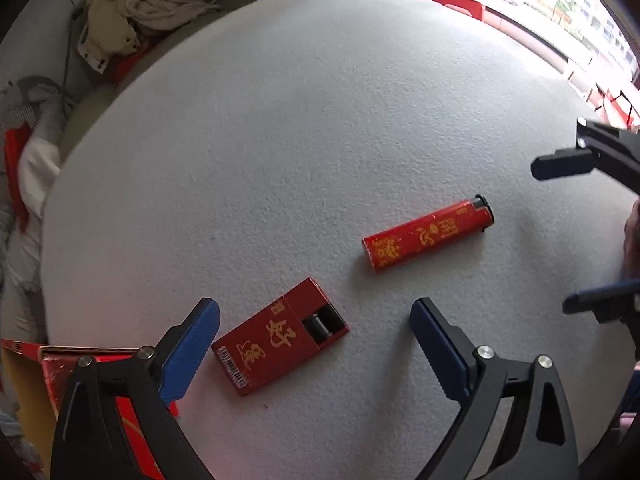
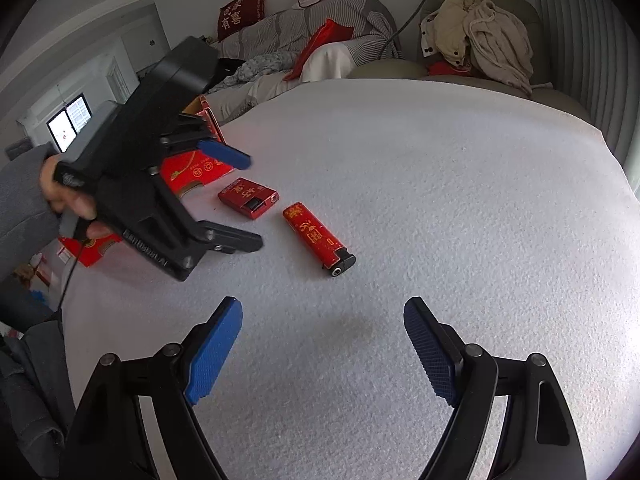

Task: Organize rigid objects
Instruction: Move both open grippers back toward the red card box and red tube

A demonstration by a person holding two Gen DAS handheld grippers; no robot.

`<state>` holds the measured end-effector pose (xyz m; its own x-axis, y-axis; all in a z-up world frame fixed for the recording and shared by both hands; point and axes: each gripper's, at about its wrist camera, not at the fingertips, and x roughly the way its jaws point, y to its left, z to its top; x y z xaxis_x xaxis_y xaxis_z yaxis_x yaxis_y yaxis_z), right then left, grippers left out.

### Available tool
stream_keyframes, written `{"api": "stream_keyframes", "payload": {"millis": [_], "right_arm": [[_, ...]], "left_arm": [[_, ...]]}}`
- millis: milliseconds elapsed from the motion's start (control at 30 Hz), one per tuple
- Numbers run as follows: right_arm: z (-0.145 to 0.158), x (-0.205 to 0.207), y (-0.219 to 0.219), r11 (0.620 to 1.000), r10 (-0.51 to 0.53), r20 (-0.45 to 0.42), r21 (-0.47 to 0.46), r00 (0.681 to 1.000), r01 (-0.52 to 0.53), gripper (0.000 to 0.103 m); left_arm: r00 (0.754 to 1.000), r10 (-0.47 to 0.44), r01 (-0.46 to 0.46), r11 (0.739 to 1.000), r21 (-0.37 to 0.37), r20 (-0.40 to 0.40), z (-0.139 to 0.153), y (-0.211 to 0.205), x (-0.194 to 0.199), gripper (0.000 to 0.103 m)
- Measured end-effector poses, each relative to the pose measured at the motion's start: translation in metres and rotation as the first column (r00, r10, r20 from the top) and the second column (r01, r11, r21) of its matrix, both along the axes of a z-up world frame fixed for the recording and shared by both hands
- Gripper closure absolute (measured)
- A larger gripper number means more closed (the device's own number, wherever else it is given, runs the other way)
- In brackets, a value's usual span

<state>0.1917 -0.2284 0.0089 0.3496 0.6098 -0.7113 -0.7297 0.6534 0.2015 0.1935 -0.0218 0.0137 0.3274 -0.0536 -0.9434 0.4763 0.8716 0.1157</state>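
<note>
A flat red rectangular lighter (image 1: 280,336) with gold characters lies on the grey felt table (image 1: 300,140), between the open fingers of my left gripper (image 1: 314,316), which hovers just above it. A long red cylindrical lighter (image 1: 428,234) lies to its right. In the right wrist view the flat lighter (image 2: 248,197) and the long lighter (image 2: 318,238) lie ahead, with my left gripper (image 2: 240,196) over the flat one. My right gripper (image 2: 322,320) is open and empty, short of the long lighter; it also shows in the left wrist view (image 1: 560,236).
A red box (image 1: 80,380) sits at the table's left edge, also seen in the right wrist view (image 2: 192,168). A sofa with clothes (image 2: 476,32) and cushions (image 2: 324,44) stands beyond the table. A window (image 1: 560,0) lies far right.
</note>
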Motion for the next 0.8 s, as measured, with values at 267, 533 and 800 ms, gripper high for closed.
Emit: {"api": "stream_keyframes", "payload": {"millis": [267,533,800], "right_arm": [[0.001,0.01,-0.016,0.991,-0.019,-0.072,0.131,0.997,0.028,0.019],[0.005,0.003,-0.008,0.993,-0.001,-0.04,0.117,0.999,0.006,0.019],[-0.002,0.016,0.037,0.987,0.106,0.033,-0.121,0.994,-0.102,0.019]], "left_arm": [[0.994,-0.009,0.0,0.996,-0.088,-0.107,-0.009,0.007,-0.023,0.001],[0.996,0.07,-0.077,0.99,-0.117,-0.06,-0.015,0.001,-0.04,0.0],[0.967,0.255,-0.252,0.956,-0.148,0.002,-0.019,0.018,-0.041,0.0]]}}
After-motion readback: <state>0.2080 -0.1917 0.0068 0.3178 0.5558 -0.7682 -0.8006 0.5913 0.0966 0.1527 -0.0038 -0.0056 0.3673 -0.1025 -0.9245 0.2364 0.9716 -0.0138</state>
